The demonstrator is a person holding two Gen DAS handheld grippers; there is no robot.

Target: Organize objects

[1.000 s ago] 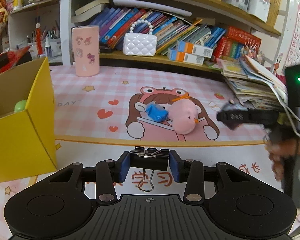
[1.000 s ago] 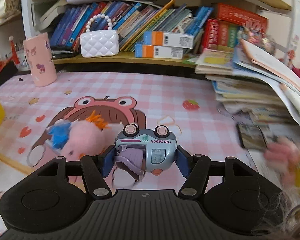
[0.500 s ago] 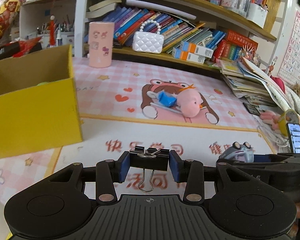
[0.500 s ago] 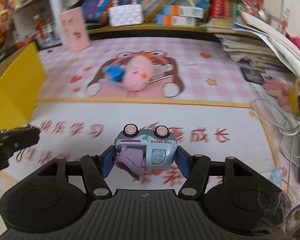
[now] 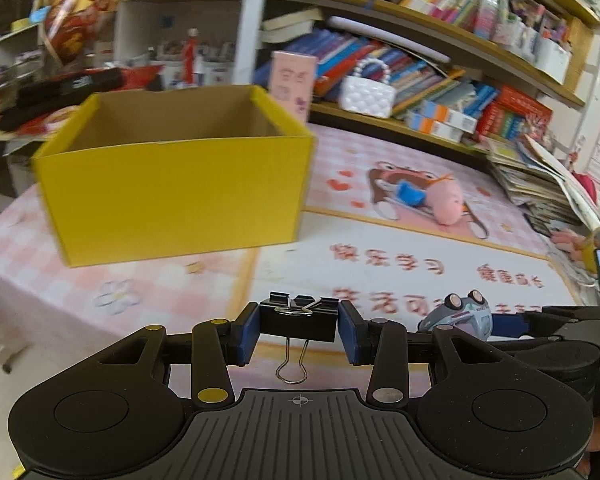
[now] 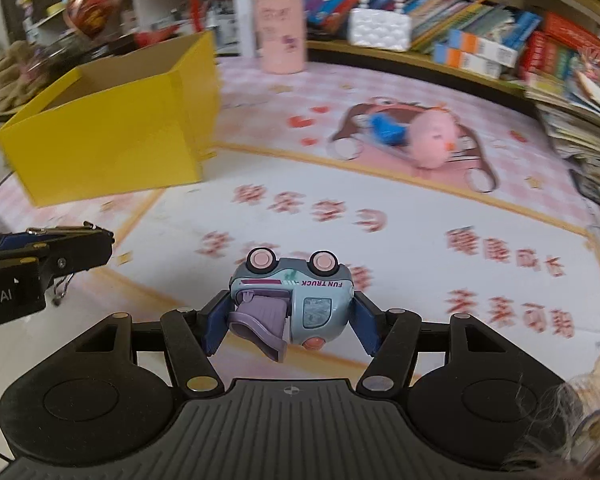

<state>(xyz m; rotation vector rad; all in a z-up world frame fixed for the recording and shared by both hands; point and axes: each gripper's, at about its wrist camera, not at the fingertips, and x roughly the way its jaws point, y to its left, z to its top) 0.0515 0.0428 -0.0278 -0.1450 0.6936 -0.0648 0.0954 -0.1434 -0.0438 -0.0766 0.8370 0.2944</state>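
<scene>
My left gripper (image 5: 298, 328) has its blue pads (image 5: 247, 334) pressed against both ends of a black binder clip (image 5: 298, 318). The clip sits crosswise between the fingers, lifted off the mat, and its wire handle hangs straight down below the clip body.

My right gripper (image 6: 290, 314) is clamped on a small blue toy truck (image 6: 296, 300). The truck is held upside down: its pink wheels point up, and the lettering on its side reads inverted. A purple flap hangs from the truck body toward the camera. In the left wrist view, the same truck shows at lower right, close beside my left gripper.

The yellow box (image 5: 176, 184) stands open-topped on the pink play mat (image 5: 400, 268), ahead and to the left of both grippers. From the left wrist view, the box is almost straight ahead; I see only its brown inner walls, not its floor. From the right wrist view, it lies at far left, and my left gripper enters the frame below it.

A pink plush toy (image 6: 434, 140) lies on the cartoon print further back on the mat, with a blue item (image 6: 386, 130) touching its left side. Both are well apart from the box.

A bookshelf (image 5: 440, 92) runs behind the mat, with a white handbag (image 5: 366, 94) on it.
</scene>
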